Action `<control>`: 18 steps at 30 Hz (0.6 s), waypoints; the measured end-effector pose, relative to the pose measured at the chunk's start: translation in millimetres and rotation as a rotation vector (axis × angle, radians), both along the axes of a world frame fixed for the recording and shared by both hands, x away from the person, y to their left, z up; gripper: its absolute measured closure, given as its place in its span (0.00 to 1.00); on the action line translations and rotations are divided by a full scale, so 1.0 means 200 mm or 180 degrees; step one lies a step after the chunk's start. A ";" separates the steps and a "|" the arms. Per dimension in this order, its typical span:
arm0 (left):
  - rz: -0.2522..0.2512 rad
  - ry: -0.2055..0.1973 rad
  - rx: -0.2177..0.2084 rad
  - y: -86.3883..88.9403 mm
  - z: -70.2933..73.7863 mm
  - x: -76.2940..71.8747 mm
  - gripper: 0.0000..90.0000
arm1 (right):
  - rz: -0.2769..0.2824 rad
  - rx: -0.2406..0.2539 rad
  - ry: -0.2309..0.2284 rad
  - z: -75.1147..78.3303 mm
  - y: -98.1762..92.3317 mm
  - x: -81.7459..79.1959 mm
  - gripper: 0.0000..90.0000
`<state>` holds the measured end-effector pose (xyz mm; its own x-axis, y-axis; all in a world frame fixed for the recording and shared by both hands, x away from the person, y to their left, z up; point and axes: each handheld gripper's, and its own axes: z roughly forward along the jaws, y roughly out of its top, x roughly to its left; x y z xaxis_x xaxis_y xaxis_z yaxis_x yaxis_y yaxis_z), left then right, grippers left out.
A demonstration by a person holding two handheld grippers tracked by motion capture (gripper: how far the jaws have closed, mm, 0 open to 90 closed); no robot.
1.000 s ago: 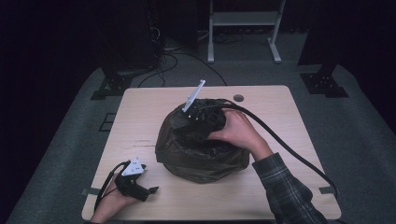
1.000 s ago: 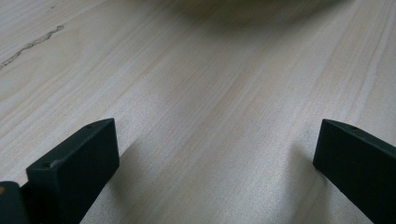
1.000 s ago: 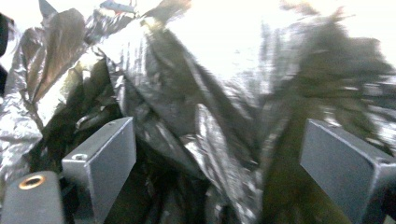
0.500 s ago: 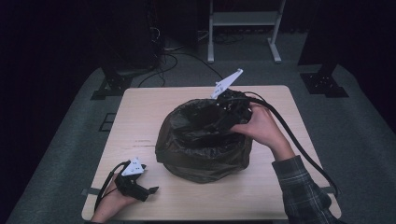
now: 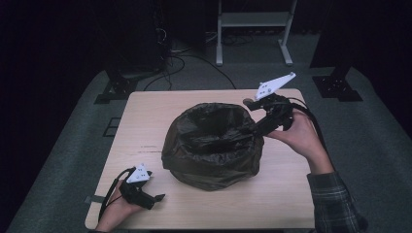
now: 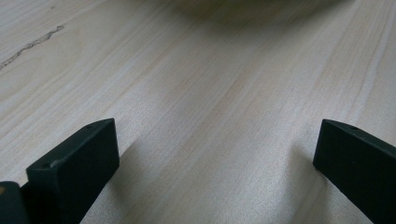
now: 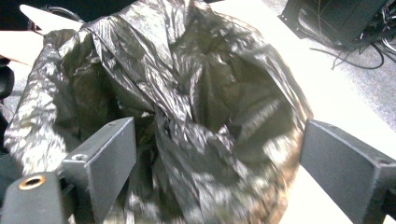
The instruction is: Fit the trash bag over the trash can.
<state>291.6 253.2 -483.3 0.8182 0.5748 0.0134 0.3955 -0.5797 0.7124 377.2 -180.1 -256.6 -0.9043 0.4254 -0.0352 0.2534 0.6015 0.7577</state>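
Observation:
A crumpled black plastic bag (image 5: pixel 211 145) sits in the middle of the light wooden table (image 5: pixel 145 116), its mouth gaping upward. My right gripper (image 5: pixel 252 131) is at the bag's right rim, held by a hand, jaws pointing down and left into the opening. In the right gripper view the jaws stand wide apart and open (image 7: pixel 215 154), with the bag's glossy folds (image 7: pixel 187 93) between and beyond them. My left gripper (image 5: pixel 155 200) rests at the table's front left corner. Its jaws are open (image 6: pixel 215 154) over bare wood.
A thin dark scratch (image 5: pixel 150 148) marks the wood left of the bag. Beyond the table's far edge the grey floor carries cables (image 5: pixel 180 63), a white frame's legs (image 5: pixel 252 29) and black stand bases (image 5: pixel 116 90) at both sides.
My right gripper has swung from the top of the bag out to its right rim. The bag's mouth has spread open. The left gripper has stayed put.

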 end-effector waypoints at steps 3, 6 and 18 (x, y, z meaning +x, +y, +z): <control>0.0000 -0.0001 0.0000 0.00 0.00 0.00 0.00 | -0.0056 0.0038 -0.0002 0.00 -0.06 -0.01 0.11; 0.0000 0.0000 -0.0001 0.00 0.00 0.00 0.00 | -0.0121 0.0058 0.0029 -0.01 -0.13 -0.03 0.11; 0.0040 0.0001 -0.0003 0.00 0.00 -0.01 0.00 | -0.0453 0.0184 -0.0019 -0.11 -0.39 -0.08 0.11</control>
<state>290.5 253.5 -483.3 0.8110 0.5850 0.0125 0.4031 -0.5740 0.7128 360.9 -257.2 -278.9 -0.8347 0.5506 -0.0121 0.3284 0.5152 0.7916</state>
